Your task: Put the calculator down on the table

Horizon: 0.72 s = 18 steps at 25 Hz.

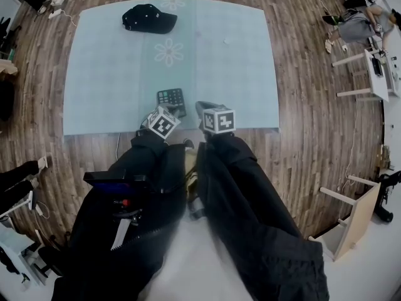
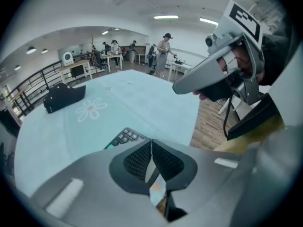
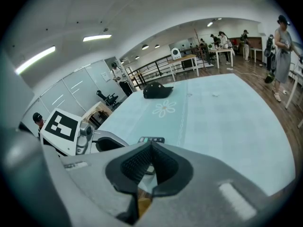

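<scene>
- The dark grey, flat, rectangular plastic calculator (image 1: 170, 99) lies keys-up on the pale blue, cloth-covered bench (image 1: 113, 74), close to the near edge and free of both tools. By that, the put-down looks done.
- The left tool (image 2: 151, 143) has its ribbed black pads pressed together at the tip with nothing between them. It hangs just above and behind the calculator, tilted downwards.
- The right tool (image 3: 151, 145) is also narrow, tips meeting and empty. It sits beside the left one, a little to the calculator's right.
- A soft black fabric cap (image 1: 149, 19) rests well apart at the far side of the bench and is out of harm's way.
- Main risk: the left tool's closed tip is near the calculator's near end. A dip or forward push could jab the keys or slide the calculator across the smooth cloth.
- Second risk: with the calculator so near the edge, a backward drag from a tool or the dark sleeve could pull it off onto the wooden floor (image 1: 301, 149).
- Lifting both tools straight up and clear seems the safest course.
</scene>
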Each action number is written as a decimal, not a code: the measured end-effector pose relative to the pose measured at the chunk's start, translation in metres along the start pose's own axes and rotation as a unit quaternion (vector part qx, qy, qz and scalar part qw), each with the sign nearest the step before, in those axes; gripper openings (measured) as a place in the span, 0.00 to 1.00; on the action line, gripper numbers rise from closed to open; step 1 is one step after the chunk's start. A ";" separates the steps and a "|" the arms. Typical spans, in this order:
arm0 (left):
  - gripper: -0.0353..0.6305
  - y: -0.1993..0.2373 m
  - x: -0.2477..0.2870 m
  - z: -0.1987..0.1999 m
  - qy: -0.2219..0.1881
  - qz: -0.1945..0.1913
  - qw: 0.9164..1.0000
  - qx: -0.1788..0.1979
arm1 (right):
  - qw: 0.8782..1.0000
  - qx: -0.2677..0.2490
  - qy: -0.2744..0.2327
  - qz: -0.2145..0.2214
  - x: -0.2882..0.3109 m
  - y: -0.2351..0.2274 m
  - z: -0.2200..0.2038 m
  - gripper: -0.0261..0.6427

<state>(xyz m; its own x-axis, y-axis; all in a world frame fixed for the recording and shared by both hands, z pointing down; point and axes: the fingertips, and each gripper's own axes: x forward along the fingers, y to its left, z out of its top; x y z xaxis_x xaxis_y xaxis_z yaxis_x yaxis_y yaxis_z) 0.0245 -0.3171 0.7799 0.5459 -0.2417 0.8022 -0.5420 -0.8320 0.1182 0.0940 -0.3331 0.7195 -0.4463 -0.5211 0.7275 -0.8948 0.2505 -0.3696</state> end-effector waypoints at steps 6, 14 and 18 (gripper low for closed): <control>0.06 0.039 -0.072 0.087 -0.128 0.066 0.989 -0.022 | 0.992 -0.051 -0.116 0.012 -0.030 0.035 0.083 0.04; 0.06 0.050 -0.182 0.183 -0.293 0.108 0.949 -0.045 | 0.960 -0.133 -0.247 0.007 -0.101 0.083 0.170 0.04; 0.06 0.048 -0.223 0.211 -0.353 0.112 0.928 -0.047 | 0.939 -0.184 -0.288 -0.017 -0.128 0.097 0.196 0.04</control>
<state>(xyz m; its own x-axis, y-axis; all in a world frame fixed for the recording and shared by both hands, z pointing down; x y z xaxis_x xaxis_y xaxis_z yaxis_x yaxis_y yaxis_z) 0.0113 -0.4086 0.4836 0.6772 -0.6978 0.2334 -0.7276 -0.6823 0.0713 0.0660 -0.4022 0.4773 -0.4330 -0.8626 0.2616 -0.8985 0.4362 -0.0491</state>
